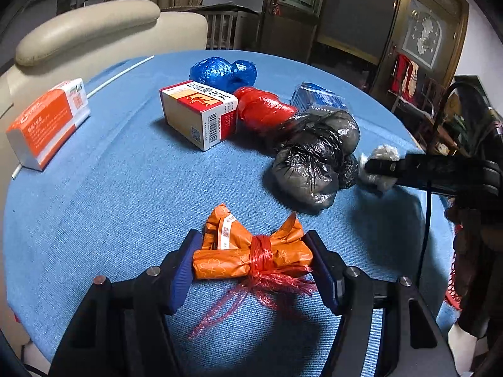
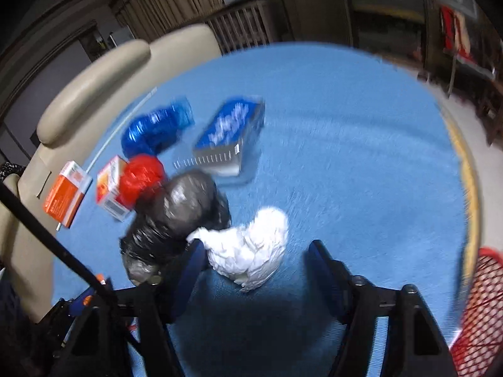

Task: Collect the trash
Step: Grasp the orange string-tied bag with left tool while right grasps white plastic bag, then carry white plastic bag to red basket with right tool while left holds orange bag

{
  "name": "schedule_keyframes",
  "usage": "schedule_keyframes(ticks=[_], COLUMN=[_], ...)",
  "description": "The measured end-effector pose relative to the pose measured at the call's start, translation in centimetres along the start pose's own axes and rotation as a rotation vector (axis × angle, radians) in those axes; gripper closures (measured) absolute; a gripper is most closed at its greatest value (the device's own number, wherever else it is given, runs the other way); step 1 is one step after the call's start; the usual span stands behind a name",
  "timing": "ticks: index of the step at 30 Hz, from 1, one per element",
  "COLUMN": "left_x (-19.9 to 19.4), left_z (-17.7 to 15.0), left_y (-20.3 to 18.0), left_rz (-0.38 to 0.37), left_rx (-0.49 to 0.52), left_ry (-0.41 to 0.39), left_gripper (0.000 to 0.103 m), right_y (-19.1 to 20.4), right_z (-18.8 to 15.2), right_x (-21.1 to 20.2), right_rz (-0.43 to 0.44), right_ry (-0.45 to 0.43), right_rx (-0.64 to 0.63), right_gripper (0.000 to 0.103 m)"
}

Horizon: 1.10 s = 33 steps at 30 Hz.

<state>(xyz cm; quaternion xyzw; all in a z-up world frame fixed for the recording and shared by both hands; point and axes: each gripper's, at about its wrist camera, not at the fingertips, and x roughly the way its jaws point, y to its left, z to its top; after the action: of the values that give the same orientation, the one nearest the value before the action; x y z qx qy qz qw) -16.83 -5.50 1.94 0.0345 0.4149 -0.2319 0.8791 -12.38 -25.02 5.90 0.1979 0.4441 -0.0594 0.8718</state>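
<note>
An orange wrapper bundle tied with red netting lies on the blue tablecloth. My left gripper is shut on it, with a blue pad pressed against each end. A crumpled white paper wad sits between the fingers of my right gripper. The jaws stand wide: the left pad touches the wad and the right pad is clear of it. In the left wrist view the right gripper reaches in from the right, with the white wad at its tip.
A black bag bundle lies right beside the wad. Behind it are a red bag, a blue bag, a medicine box and a blue pack. An orange box lies far left. A red mesh basket is at the right edge.
</note>
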Motion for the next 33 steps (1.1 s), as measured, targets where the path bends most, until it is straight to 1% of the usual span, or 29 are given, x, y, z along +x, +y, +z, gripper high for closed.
schedule_keyframes(ticks=[3, 6, 9, 12, 18, 25, 33], left_x=[0.1, 0.0, -0.2, -0.7, -2.8, -4.8, -6.8], left_z=[0.1, 0.2, 0.3, 0.3, 0.4, 0.2, 0.0], left_y=[-0.2, -0.4, -0.5, -1.0, -2.6, -3.8, -4.3], left_rz=[0.005, 0.018, 0.021, 0.027, 0.036, 0.048, 0.09], left_rx=[0.002, -0.003, -0.022, -0.019, 0.017, 0.026, 0.032], left_ry=[0.002, 0.012, 0.027, 0.028, -0.006, -0.031, -0.069], left_gripper=[0.035, 0.035, 0.035, 0.035, 0.035, 0.035, 0.035], right_y=[0.3, 0.3, 0.0, -0.5, -1.3, -2.2, -2.0], right_z=[-0.5, -1.2, -1.9, -2.8, -4.9, -6.9, -8.9], right_x=[-0.3, -1.5, -3.4, -5.3, -7.8, -10.3, -11.5], right_rz=[0.009, 0.013, 0.017, 0.033, 0.055, 0.084, 0.113], right_ry=[-0.013, -0.04, -0.076, -0.103, -0.126, -0.166, -0.175], right_rx=[-0.025, -0.035, -0.032, -0.022, -0.007, 0.026, 0.029], right_gripper=[0.068, 0.069, 0.069, 0.069, 0.068, 0.068, 0.068])
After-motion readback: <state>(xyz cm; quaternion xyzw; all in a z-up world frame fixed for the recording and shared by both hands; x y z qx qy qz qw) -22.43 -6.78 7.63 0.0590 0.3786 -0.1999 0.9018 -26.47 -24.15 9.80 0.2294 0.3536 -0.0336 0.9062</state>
